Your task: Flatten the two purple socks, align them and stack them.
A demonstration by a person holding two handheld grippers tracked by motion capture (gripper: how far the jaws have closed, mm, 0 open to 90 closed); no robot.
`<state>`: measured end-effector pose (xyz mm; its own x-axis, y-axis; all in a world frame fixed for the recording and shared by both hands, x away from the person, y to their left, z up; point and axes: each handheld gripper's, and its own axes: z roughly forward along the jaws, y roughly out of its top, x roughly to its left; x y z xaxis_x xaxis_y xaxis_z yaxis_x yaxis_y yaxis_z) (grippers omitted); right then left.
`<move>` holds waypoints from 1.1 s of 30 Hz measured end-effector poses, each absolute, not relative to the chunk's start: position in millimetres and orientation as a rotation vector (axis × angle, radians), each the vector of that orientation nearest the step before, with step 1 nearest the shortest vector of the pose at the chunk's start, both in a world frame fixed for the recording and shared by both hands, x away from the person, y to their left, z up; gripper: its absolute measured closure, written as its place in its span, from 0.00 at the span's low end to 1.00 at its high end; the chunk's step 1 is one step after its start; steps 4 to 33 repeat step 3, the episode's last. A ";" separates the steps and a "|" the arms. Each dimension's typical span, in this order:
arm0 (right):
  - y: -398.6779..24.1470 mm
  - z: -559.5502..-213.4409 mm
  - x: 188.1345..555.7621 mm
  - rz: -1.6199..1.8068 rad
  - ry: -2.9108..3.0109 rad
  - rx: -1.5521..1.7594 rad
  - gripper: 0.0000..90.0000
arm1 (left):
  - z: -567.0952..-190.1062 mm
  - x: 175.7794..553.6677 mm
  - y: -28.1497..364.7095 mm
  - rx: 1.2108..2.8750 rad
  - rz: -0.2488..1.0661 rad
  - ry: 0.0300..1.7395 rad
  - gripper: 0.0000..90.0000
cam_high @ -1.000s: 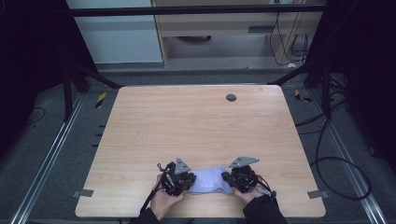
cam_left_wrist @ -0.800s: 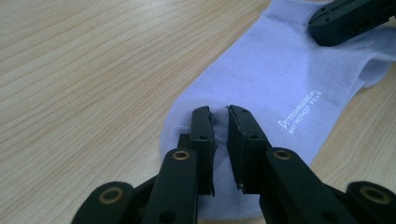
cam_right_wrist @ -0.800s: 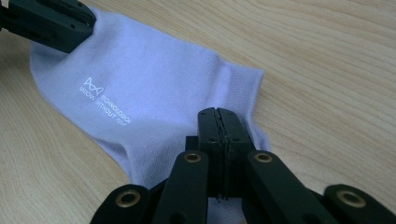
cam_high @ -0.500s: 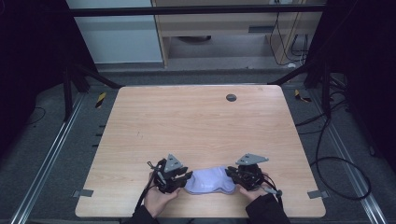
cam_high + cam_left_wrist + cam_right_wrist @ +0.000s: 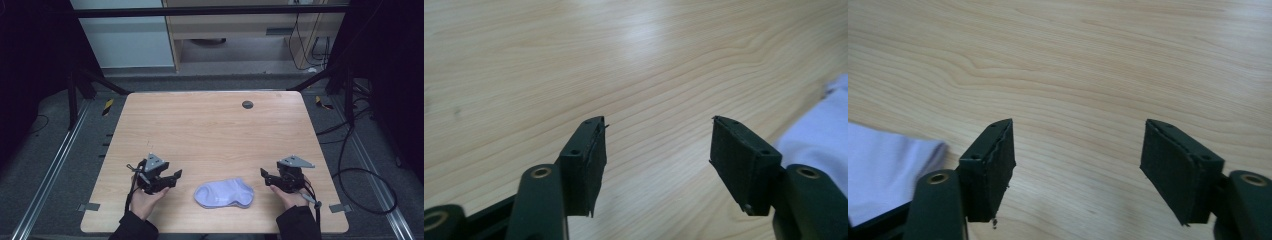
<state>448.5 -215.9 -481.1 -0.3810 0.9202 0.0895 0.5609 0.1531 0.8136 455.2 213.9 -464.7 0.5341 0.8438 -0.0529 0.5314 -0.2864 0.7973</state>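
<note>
With both grippers, left (image 5: 176, 175) and right (image 5: 263, 173), just spread empty beside the sock (image 5: 224, 193), its folded layers risked springing apart unweighted.

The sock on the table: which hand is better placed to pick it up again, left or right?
Slightly the left. The sock lies flat between both open tongs, touching neither. The left tongs already point toward its rounded end; the right tongs sit about equally far away. The difference is small.
</note>
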 end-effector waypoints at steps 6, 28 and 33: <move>-225.9 -482.6 449.6 1.094 1.979 1.430 0.29 | -467.9 459.0 230.8 1.958 0.509 1.161 0.40; -225.9 -482.6 449.6 1.094 1.979 1.430 0.29 | -467.9 459.0 230.8 1.958 0.509 1.161 0.40; -225.9 -482.6 449.6 1.094 1.979 1.430 0.29 | -467.9 459.0 230.8 1.958 0.509 1.161 0.40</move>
